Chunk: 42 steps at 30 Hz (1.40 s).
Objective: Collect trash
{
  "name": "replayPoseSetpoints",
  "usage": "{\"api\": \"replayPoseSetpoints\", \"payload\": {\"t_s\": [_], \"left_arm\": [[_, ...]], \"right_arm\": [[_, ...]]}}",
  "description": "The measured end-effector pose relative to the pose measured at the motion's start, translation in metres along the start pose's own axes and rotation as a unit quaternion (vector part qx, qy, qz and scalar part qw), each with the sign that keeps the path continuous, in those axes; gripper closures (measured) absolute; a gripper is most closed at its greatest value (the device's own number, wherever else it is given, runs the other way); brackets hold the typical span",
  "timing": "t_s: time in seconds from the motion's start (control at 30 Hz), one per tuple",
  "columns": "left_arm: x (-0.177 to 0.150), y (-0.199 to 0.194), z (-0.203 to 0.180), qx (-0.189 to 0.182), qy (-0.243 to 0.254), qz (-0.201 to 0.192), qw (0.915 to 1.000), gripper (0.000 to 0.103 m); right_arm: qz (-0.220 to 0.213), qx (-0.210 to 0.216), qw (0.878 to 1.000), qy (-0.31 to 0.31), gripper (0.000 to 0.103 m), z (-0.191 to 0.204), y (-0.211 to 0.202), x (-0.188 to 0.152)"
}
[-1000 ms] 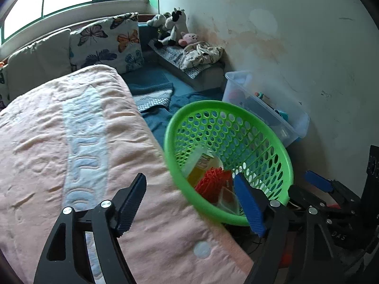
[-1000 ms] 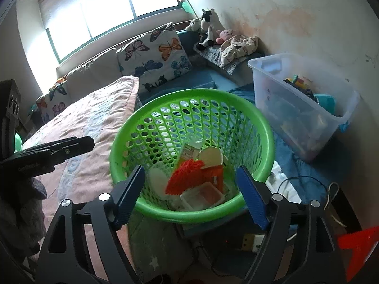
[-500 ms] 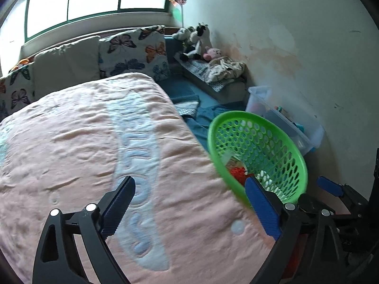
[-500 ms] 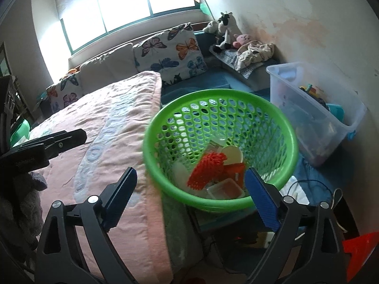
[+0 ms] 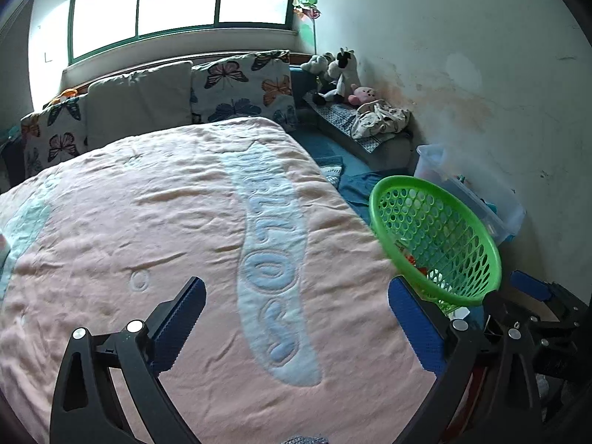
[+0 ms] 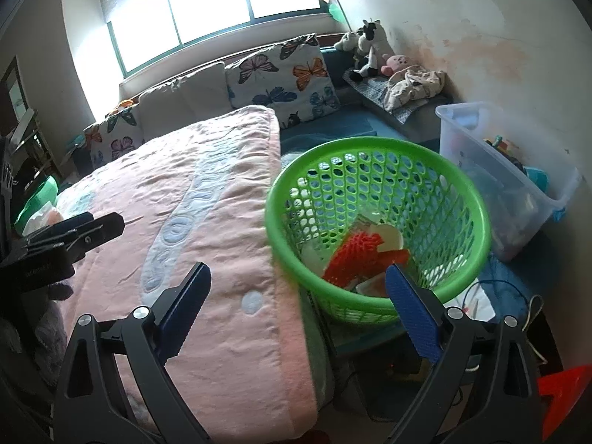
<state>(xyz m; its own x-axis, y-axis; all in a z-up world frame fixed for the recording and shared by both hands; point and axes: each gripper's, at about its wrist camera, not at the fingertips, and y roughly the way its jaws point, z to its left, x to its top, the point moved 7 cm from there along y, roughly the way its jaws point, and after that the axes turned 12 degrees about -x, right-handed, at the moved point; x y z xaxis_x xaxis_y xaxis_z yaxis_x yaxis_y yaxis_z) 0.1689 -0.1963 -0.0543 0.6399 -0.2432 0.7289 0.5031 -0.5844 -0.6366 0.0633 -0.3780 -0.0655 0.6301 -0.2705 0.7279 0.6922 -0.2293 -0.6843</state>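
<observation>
A green perforated basket point(image 6: 440, 155) stands beside the bed's right edge and holds trash: a red spiky piece point(image 6: 351, 255), a white round lid point(image 6: 388, 238) and clear wrappers. The basket also shows at the right of the left wrist view point(image 5: 392, 188). My left gripper point(image 5: 296, 322) is open and empty above the pink blanket point(image 5: 148, 222). My right gripper point(image 6: 298, 303) is open and empty over the bed's edge, its right finger in front of the basket. The left gripper shows at the left of the right wrist view point(image 6: 74, 233).
Butterfly pillows point(image 5: 240, 85) and a plain pillow line the head of the bed under the window. Stuffed toys point(image 5: 340, 74) sit in the corner. A clear storage bin point(image 6: 510, 170) stands by the wall right of the basket. Cables lie on the floor point(image 6: 492, 296).
Both grippers have drawn back and swung left from the basket toward the bed. The basket now sits farther right in both views. Both stay open and empty.
</observation>
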Motion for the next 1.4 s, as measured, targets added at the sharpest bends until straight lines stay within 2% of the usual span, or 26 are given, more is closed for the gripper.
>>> {"api": "replayPoseSetpoints", "payload": {"t_s": [0.37,1.0,1.4], "left_arm": [[-0.019,-0.033,0.022,0.037,-0.005,-0.017,0.9992,0.007],[-0.048,-0.073,0.075,0.087,-0.063,-0.033,0.9936,0.007],[-0.057,-0.09,0.093,0.105,-0.082,-0.042,0.9902,0.007]], "right_arm": [[-0.003,0.018,1.0,-0.011,0.007,0.024,-0.007,-0.004],[-0.008,0.059,0.997,-0.046,0.007,0.075,-0.013,0.0],[-0.004,0.078,0.995,-0.069,0.006,0.107,-0.011,-0.004]]}}
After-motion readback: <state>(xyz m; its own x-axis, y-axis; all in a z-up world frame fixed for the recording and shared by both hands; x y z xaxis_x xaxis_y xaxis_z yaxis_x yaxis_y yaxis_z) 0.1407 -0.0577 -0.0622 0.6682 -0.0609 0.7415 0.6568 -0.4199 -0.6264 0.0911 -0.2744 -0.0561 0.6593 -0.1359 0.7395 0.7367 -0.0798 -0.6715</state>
